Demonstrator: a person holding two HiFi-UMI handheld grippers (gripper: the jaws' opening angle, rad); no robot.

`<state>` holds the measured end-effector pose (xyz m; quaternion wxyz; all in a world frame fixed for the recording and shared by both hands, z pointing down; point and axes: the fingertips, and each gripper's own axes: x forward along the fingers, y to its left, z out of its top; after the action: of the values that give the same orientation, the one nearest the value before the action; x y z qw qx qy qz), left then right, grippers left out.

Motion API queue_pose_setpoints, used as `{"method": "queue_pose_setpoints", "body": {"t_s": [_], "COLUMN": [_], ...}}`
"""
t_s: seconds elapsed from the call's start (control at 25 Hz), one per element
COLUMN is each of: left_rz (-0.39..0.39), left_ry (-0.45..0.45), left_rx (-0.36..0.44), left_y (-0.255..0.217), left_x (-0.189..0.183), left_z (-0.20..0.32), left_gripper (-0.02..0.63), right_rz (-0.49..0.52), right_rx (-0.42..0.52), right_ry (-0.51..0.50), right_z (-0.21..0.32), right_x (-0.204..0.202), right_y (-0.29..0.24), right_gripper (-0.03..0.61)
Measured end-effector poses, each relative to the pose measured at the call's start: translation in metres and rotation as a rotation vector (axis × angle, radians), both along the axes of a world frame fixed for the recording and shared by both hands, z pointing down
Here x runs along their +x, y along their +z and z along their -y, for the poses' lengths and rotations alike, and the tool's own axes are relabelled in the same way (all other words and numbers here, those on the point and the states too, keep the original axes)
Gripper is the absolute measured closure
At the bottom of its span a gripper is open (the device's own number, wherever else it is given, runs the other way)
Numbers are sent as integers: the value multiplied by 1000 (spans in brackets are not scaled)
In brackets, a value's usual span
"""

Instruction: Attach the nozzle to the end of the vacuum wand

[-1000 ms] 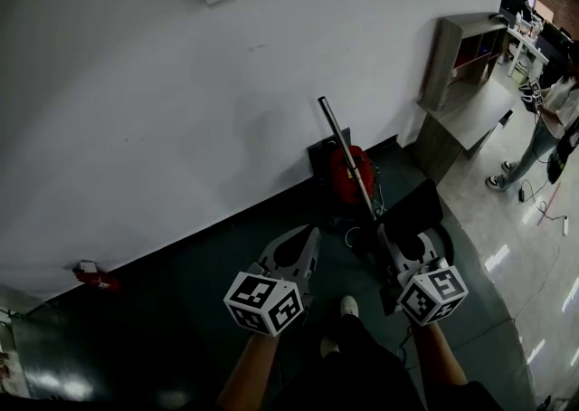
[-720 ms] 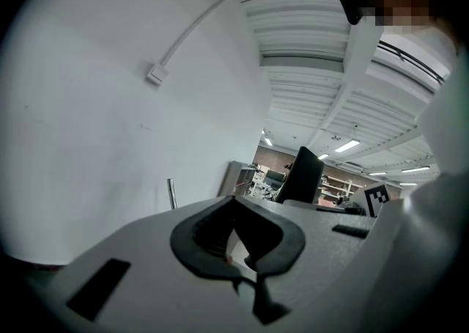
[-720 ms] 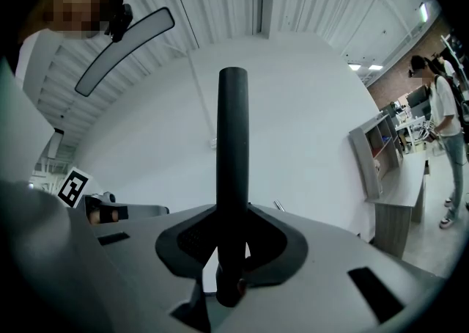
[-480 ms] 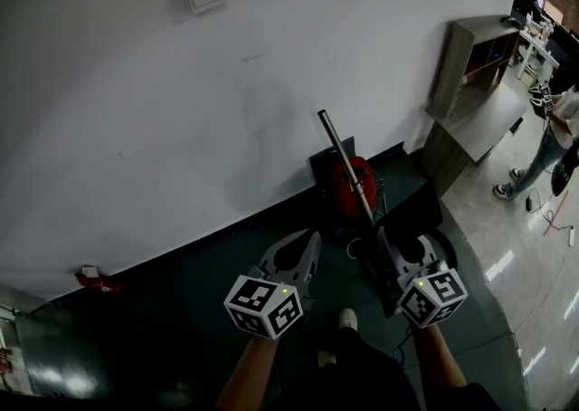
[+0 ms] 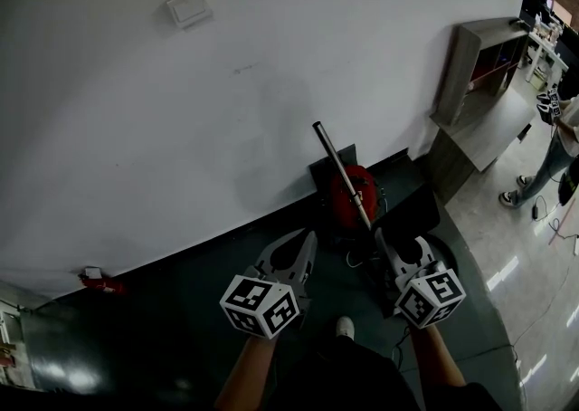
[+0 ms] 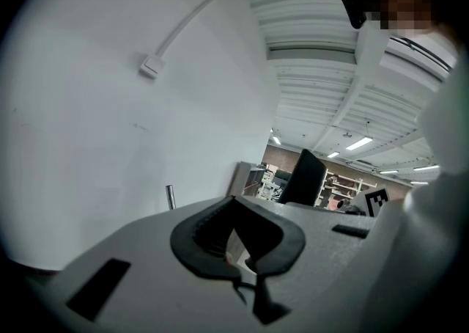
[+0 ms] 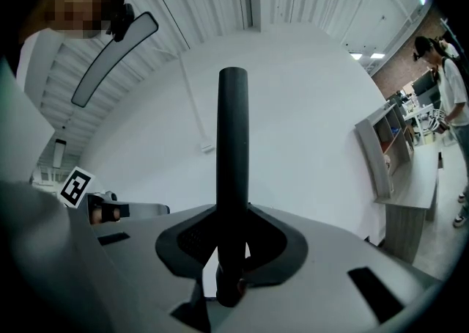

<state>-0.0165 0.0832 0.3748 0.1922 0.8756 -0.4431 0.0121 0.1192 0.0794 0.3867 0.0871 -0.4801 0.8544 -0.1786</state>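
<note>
**Head view.** The left tongs (image 5: 308, 242), lower centre, are pressed fully together with nothing between them. The right tongs (image 5: 402, 244), lower right of centre, are clamped on the nozzle (image 5: 412, 210), a black piece whose wide head shows just above the right-hand fingers.

**Right gripper view.** The nozzle's black neck (image 7: 232, 148) rises straight up the middle of the frame from between the pads. Its lower end is hidden in the throat of the tongs.

**Task objects.** The vacuum wand (image 5: 342, 174), a bare silver tube, leans from the red vacuum body (image 5: 349, 192) at centre toward the upper left. Its free end shows against the white wall (image 5: 271, 65). The nozzle sits just right of the wand's lower stretch, well apart from that free end.

**Markings.** The only markings that can be made out are the black-and-white square patterns on the marker cubes (image 5: 261, 305). Any brand on the vacuum body is too small to read.

**Hidden or cut off.**
- The vacuum's base is lost in shadow on the dark floor (image 5: 181, 337).
- A white wall box (image 5: 188, 7), upper left, has a conduit running out of the top of the frame.
- A grey shelf unit (image 5: 475, 74) stands at upper right.
- A person (image 5: 552, 142) is cut by the right edge.
- A small red-and-white object (image 5: 95, 277) at the foot of the wall, lower left, cannot be identified.
</note>
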Motion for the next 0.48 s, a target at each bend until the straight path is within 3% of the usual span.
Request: {"method": "queue_pose_setpoints", "body": {"t_s": [0.48], "left_rz": [11], "left_ry": [-25], "left_rx": [-24], "left_y": [11], "left_x": [0], "left_z": [17], "left_gripper": [609], "right_rz": [15], "right_rx": [-20], "right_ry": [-24], "right_z": [19], "right_x": [-1], "right_y": [11], "right_gripper": [488]}}
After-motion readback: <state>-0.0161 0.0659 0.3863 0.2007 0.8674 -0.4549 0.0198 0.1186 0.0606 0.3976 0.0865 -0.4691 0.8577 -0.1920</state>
